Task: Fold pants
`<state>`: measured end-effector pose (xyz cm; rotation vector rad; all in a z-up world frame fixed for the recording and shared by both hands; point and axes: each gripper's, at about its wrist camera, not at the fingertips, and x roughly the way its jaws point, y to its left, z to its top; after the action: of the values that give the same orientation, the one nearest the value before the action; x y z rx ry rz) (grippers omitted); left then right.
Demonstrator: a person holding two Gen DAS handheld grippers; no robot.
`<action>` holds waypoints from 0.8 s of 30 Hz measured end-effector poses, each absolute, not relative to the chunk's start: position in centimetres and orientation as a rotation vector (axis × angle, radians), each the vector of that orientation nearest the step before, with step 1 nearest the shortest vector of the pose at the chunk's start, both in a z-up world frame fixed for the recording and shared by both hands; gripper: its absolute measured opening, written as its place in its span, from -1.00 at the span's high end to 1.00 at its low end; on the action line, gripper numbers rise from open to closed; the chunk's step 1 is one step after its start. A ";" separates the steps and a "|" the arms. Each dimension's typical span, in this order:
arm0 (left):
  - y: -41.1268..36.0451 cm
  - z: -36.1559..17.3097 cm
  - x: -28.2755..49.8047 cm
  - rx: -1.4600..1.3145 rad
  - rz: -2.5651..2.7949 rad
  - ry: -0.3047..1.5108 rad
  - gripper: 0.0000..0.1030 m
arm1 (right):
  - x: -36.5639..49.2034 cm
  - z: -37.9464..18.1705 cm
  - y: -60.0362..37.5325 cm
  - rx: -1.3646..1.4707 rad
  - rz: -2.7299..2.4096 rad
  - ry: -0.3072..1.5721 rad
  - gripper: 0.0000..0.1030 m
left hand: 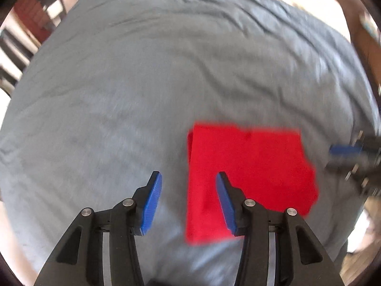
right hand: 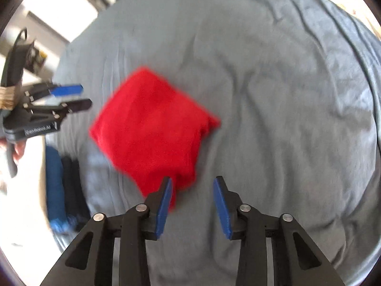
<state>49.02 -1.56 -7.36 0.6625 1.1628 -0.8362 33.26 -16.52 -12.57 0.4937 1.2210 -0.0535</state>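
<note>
The red pants (left hand: 250, 178) lie folded into a compact, roughly square bundle on the grey bed sheet (left hand: 142, 83), and I take that bundle as my landmark for everything else.

My left gripper (left hand: 188, 200) hangs above the bundle's left edge as my own camera sees it. Its jaws are spread wide and hold nothing: 1 blue pad (left hand: 152, 205) sits over bare sheet just beside the bundle, the other is over the red cloth itself. I cannot tell whether that pad touches the fabric or floats over it.

My right gripper (right hand: 192, 208) is at the bundle's near corner in its own view. Its jaws too are parted and empty. The left pad (right hand: 164, 208) overlaps a narrow tail of red cloth that pokes out from the bundle toward me; the other pad is over sheet, clear of the pants (right hand: 152, 128).

Each gripper shows in the other's camera. The right gripper (left hand: 347, 155) appears blurred just beyond the bundle's right side, off the cloth. The left gripper (right hand: 69, 97) appears to the left of the bundle, near but apart from it, its 2 fingers separated, with a hand (right hand: 19, 150) partly visible behind it.

The sheet (right hand: 285, 95) is wrinkled all around the bundle. Past the sheet's edge, to the bundle's lower left in the right camera, hang some dark blue and black fabrics (right hand: 64, 190).
</note>
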 end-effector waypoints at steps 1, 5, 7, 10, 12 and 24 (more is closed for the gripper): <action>-2.1 -7.7 49.9 0.623 -0.859 1.185 0.12 | 33.9 -12.7 -17.0 0.527 -0.062 1.205 0.27; -4.6 -10.5 52.4 0.537 -0.915 1.255 0.24 | 35.8 -14.0 -18.2 0.648 -0.099 1.157 0.27; -5.4 -11.7 53.0 0.548 -0.917 1.289 0.38 | 36.5 -14.5 -18.3 0.649 -0.125 1.149 0.27; -5.7 -13.3 53.3 0.557 -0.923 1.346 0.49 | 36.8 -15.4 -18.3 0.679 -0.144 1.157 0.27; -5.8 -13.7 53.6 0.525 -0.933 1.368 0.49 | 37.0 -15.9 -18.4 0.692 -0.150 1.159 0.27; -6.0 -15.8 54.5 0.548 -0.894 1.461 0.46 | 38.3 -18.2 -18.0 0.715 -0.139 1.190 0.27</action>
<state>54.52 -6.00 -15.77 0.5481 1.4612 -0.8938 38.30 -17.96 -18.19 0.7149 1.1903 -0.1386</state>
